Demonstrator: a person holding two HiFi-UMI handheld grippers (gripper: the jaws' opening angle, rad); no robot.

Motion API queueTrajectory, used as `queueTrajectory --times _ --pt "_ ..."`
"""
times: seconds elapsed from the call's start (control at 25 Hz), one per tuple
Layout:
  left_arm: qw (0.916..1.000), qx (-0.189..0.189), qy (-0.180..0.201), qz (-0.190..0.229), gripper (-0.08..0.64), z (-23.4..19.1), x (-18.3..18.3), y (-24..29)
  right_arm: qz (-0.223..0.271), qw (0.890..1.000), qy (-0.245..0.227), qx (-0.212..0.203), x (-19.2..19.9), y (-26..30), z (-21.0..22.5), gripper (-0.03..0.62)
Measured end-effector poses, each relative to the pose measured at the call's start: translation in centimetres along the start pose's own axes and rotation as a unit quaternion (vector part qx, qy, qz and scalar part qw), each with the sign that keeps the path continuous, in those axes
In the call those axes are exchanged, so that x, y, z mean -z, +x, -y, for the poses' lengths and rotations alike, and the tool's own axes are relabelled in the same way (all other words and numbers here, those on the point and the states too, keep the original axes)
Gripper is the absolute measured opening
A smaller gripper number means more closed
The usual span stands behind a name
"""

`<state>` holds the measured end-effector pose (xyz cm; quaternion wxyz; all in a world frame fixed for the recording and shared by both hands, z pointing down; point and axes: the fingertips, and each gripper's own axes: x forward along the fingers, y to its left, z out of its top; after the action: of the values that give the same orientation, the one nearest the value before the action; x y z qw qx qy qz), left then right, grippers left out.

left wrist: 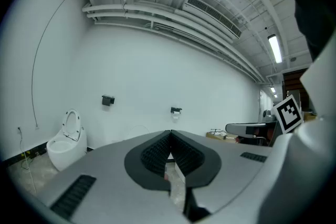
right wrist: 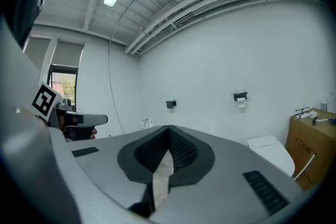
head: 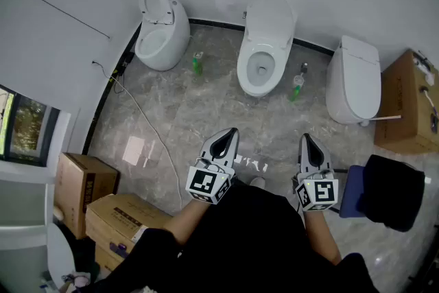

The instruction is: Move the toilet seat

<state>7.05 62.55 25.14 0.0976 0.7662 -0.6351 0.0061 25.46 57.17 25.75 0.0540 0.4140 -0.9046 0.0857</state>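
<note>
Three white toilets stand along the far wall in the head view. The left toilet (head: pixel 160 29) has its seat and lid raised. On the middle toilet (head: pixel 263 46) the lid is up and the bowl is open. The right toilet (head: pixel 354 79) has its lid down. My left gripper (head: pixel 230 133) and right gripper (head: pixel 304 139) are held low over the marble floor, well short of the toilets, both shut and empty. The left gripper view shows its tips (left wrist: pixel 170 132) pressed together, with the left toilet (left wrist: pixel 65 140) far off. Tips of the right gripper (right wrist: pixel 169 127) also meet, near the closed toilet (right wrist: pixel 272 153).
Two green bottles (head: pixel 197 64) (head: pixel 296 88) stand on the floor between the toilets. Cardboard boxes sit at the right (head: pixel 406 103) and at the lower left (head: pixel 86 182). A blue stool with a black bag (head: pixel 384 192) stands at my right. A cable (head: pixel 147 121) trails across the floor.
</note>
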Motion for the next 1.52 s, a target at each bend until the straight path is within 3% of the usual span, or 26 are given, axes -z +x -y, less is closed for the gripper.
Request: queueTrajectory --times 0.12,0.32,0.64,0.92,1.16,1.52 --pt "1.0 0.003 -0.003 0.007 0.014 0.3 0.0 -0.1 0.002 1.0 -0.004 -0.006 0.1 -0.3 0.0 0.028" --pt "0.9998 0.006 -0.01 0.016 0.014 0.6 -0.1 -1.2 -0.008 0.999 0.042 -0.011 0.6 -0.8 0.6 0.029" --pt "0.9998 -0.016 -0.004 -0.006 0.014 0.7 1.4 -2.2 0.0 0.998 0.059 -0.034 2.2 -1.9 0.8 0.029" --pt "0.9995 0.009 0.001 -0.031 0.014 1.1 2.5 -0.2 -0.017 0.997 0.072 -0.012 3.7 -0.7 1.8 0.029" --pt "0.9994 0.021 -0.006 -0.027 0.014 -0.1 2.5 2.8 -0.015 0.999 0.048 -0.007 3.2 1.6 2.4 0.029" --pt "0.9984 0.016 -0.039 -0.037 0.014 -6.0 3.1 7.5 -0.074 0.997 0.025 -0.024 3.5 8.2 2.0 0.029"
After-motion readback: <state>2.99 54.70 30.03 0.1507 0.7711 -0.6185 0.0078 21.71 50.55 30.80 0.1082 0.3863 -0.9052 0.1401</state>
